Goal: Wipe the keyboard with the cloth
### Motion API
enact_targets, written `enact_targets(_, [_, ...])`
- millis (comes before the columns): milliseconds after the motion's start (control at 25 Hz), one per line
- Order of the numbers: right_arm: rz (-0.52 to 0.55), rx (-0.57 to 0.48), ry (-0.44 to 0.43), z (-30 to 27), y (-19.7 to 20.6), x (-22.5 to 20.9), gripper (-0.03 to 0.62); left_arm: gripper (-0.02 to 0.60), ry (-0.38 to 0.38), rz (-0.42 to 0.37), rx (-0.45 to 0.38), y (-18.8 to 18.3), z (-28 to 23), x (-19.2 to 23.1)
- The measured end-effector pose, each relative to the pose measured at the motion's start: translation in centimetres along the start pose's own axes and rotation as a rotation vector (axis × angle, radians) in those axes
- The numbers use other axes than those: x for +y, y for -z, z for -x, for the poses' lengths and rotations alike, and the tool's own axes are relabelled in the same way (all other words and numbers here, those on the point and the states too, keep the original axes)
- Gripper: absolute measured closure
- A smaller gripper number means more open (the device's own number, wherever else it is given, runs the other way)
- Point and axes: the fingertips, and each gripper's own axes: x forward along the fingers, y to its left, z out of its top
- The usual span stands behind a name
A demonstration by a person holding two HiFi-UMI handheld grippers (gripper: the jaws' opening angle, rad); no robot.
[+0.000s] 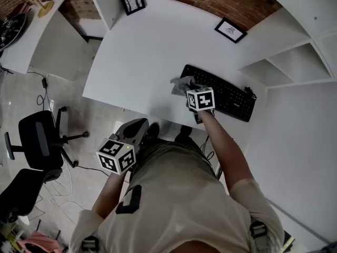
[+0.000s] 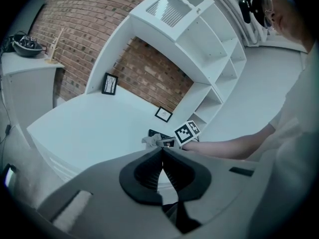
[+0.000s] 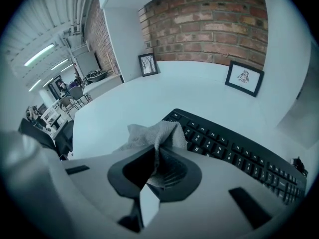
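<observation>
Head view, centre of frame: the right gripper [image 1: 190, 89] reaches over the near edge of the white desk [image 1: 142, 51] to the left end of the black keyboard [image 1: 226, 95], which lies slantwise toward the right of the frame. The grey cloth [image 1: 181, 84] is bunched at the gripper's tip, over the keyboard's left corner. In the right gripper view, the jaws are closed on a fold of the cloth [image 3: 155, 136], with the loose part puffing out ahead of them, above the first columns of keys [image 3: 234, 151]. Whether the cloth already presses on the keys or hangs just above them is not clear from either view.

Lower left of the head view: the left gripper [image 1: 138, 126] hangs off the desk beside the person's hip, well apart from the work. In its own view, its jaws [image 2: 162, 159] meet with nothing between them.

Step in hand, as judged: the start of a wiping pass from the left end. To do it well, the bunch should be lowered until the fabric, not the jaw tips, bears on the keycaps. It should then be drawn along the rows toward the right end with light, even pressure. The pinch is narrow, so a firm drag may pull the fold free. The unheld keyboard may also slide, and the idle gripper could brace its near edge.
</observation>
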Motion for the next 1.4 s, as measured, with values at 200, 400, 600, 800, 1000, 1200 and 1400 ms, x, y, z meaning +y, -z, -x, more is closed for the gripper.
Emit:
enact_targets(200, [-0.027, -0.003, -0.031, -0.1, 1.4, -0.2, 0.579, 0.577, -0.006, -0.055, -0.013, -1.4, -0.1, -0.8])
enact_targets(400, [-0.027, -0.014, -0.057, 0.9, 1.9, -2.1, 0.579, 0.577, -0.007, -0.077, -0.019, -2.3, -2.9, -4.0])
enact_targets(600, [-0.079, -0.047, -0.097, 1.4, 2.6, -3.4, 0.579, 0.577, 0.013, -0.116, 0.004, -1.3, -5.1, -8.0])
enact_targets(800, [-0.088, -0.059, -0.116, 2.1, 3.3, -4.3, 0.579, 0.577, -0.041, -0.120, -0.018, -1.3, -5.2, -9.2])
enact_targets(1000, [-0.120, -0.079, -0.144, 2.8, 3.9, -5.2, 0.579, 0.577, -0.056, -0.132, -0.016, -0.8, -5.9, -10.7])
enact_targets(1200, [-0.129, -0.091, -0.145, 3.4, 4.4, -6.3, 0.579, 0.577, -0.060, -0.167, -0.014, -1.1, -6.6, -11.7])
enact_targets(1400, [-0.148, -0.100, -0.119, 3.9, 5.1, -7.6, 0.579, 0.577, -0.046, -0.167, -0.015, -0.9, -6.5, -11.8])
